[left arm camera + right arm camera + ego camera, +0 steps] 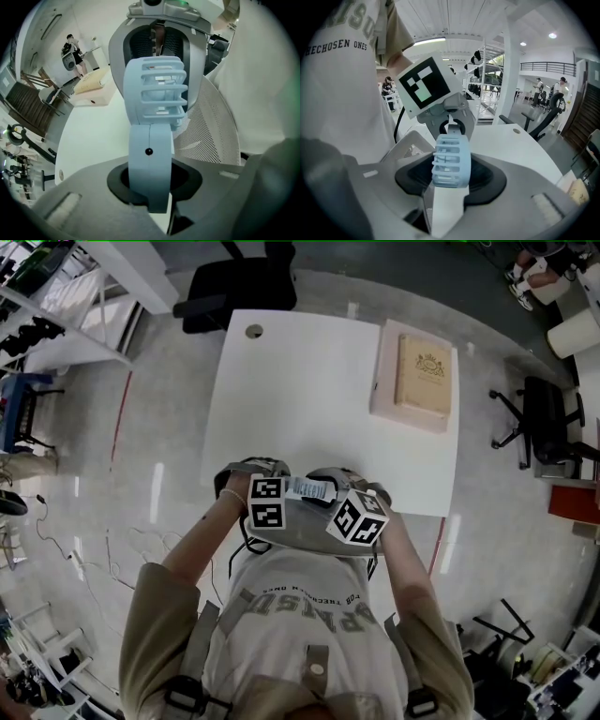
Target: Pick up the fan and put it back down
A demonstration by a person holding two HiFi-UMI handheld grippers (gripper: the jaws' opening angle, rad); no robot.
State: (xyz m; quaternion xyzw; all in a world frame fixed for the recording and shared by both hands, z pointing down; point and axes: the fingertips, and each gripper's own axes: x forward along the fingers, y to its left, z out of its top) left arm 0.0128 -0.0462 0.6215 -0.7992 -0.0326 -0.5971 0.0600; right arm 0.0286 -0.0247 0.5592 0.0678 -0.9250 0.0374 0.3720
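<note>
The light-blue hand fan (157, 93) has a slatted cage head and a smooth rounded handle. It hangs between both grippers over the near edge of the white table (309, 390). My left gripper (150, 180) points steeply down and is shut on the fan's handle, which fills the gap between its jaws. My right gripper (447, 187) faces it from the other side and is shut on the fan's cage head (450, 161). In the head view the marker cubes of the left gripper (266, 501) and the right gripper (357, 517) sit side by side and hide the fan.
A pale pink box with a tan book (417, 376) on it lies at the table's far right. A black chair (234, 282) stands behind the table and another (548, 423) to its right. A white perforated panel (211, 126) is close beside the fan.
</note>
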